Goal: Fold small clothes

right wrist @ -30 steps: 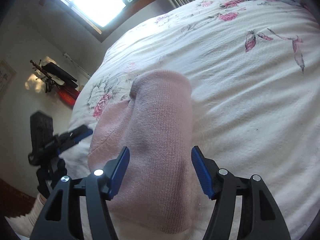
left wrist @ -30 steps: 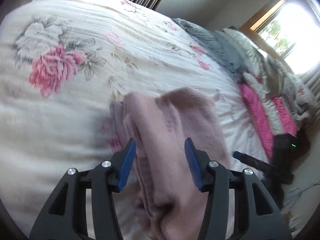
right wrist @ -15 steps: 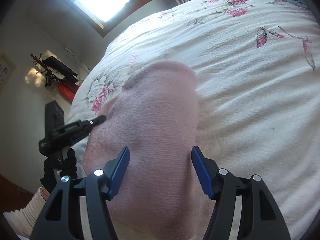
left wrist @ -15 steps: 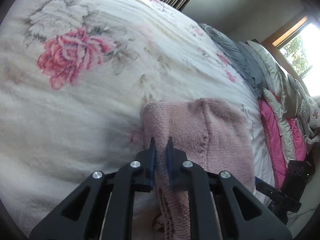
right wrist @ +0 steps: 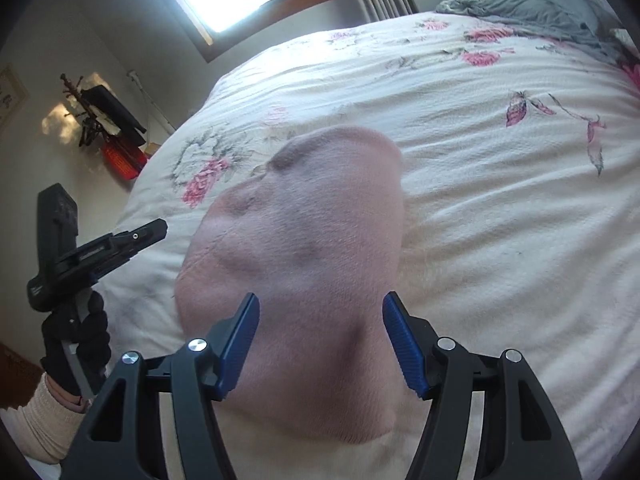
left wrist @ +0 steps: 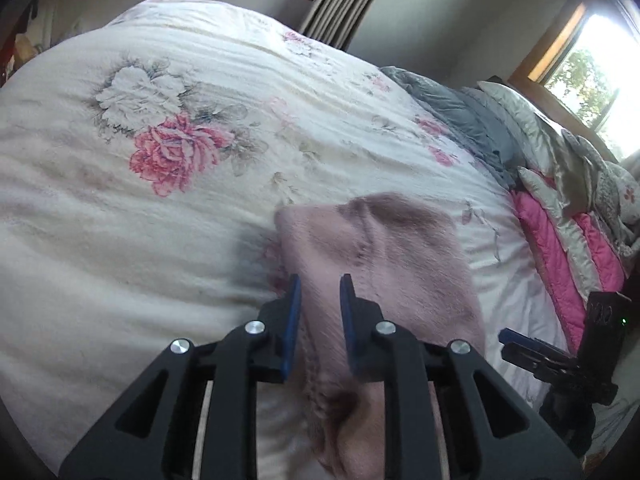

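Pink knit point(left wrist: 384, 264) lies on the bedspread point(left wrist: 120, 240). Left gripper point(left wrist: 320, 294), jaws narrow, straddles its 9 o'clock edge; right gripper point(right wrist: 320, 312) gapes wide.

The bed point(left wrist: 120, 240) is lying under my claws, wearing a cream bedspread point(right wrist: 500, 240) printed with pink roses. A folded pink knit garment point(right wrist: 312, 264) is resting on it near six o'clock. Grey and pink quilts point(left wrist: 552, 216) are piling up toward three o'clock in my left view.
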Available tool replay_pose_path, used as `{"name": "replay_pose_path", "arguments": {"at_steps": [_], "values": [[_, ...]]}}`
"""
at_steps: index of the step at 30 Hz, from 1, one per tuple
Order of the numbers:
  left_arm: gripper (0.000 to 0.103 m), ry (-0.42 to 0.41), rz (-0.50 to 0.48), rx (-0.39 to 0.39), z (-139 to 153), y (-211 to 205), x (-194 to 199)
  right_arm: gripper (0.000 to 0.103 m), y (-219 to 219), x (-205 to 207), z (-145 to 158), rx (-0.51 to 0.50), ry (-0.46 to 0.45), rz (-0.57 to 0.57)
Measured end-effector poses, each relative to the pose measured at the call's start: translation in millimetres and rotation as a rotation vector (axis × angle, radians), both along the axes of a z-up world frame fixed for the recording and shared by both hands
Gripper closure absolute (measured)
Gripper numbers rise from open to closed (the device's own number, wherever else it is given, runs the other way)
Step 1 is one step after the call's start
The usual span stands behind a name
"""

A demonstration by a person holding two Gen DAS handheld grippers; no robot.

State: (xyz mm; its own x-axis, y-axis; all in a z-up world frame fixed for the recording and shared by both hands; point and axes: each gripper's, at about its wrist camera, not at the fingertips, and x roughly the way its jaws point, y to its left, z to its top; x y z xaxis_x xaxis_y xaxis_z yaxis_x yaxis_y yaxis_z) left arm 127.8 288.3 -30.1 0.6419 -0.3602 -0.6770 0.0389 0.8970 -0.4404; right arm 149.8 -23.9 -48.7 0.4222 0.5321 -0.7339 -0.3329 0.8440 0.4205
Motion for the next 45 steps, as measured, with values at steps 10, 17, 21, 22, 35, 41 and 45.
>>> {"name": "replay_pose_path", "arguments": {"at_steps": [10,17,21,22,35,41,45], "values": [[0.078,0.09,-0.082,0.091,-42.1,-49.4,-24.4,0.038,18.9,-35.9,-25.7,-0.073,0.051,0.035],[0.08,0.141,-0.076,0.064,-66.4,-43.1,-24.2,0.04,21.6,-33.5,-49.5,-0.14,0.074,0.005],[0.066,0.143,-0.035,0.068,-50.5,-37.1,-44.3,0.035,21.6,-45.3,-33.4,-0.138,0.06,-0.004],[0.057,0.142,-0.015,0.087,-46.4,-35.9,-49.9,0.024,21.8,-49.1,-28.3,-0.149,0.052,-0.008],[0.024,0.142,0.096,0.253,-5.9,-39.0,-122.4,0.004,24.1,-102.1,22.2,-0.281,-0.015,-0.121],[0.015,0.122,0.109,0.316,9.2,-46.6,-135.5,0.004,30.7,-121.7,40.0,-0.307,-0.064,-0.127],[0.015,0.108,0.13,0.337,16.2,-47.0,-144.1,0.004,33.5,-127.4,44.3,-0.377,-0.073,-0.153]]}}
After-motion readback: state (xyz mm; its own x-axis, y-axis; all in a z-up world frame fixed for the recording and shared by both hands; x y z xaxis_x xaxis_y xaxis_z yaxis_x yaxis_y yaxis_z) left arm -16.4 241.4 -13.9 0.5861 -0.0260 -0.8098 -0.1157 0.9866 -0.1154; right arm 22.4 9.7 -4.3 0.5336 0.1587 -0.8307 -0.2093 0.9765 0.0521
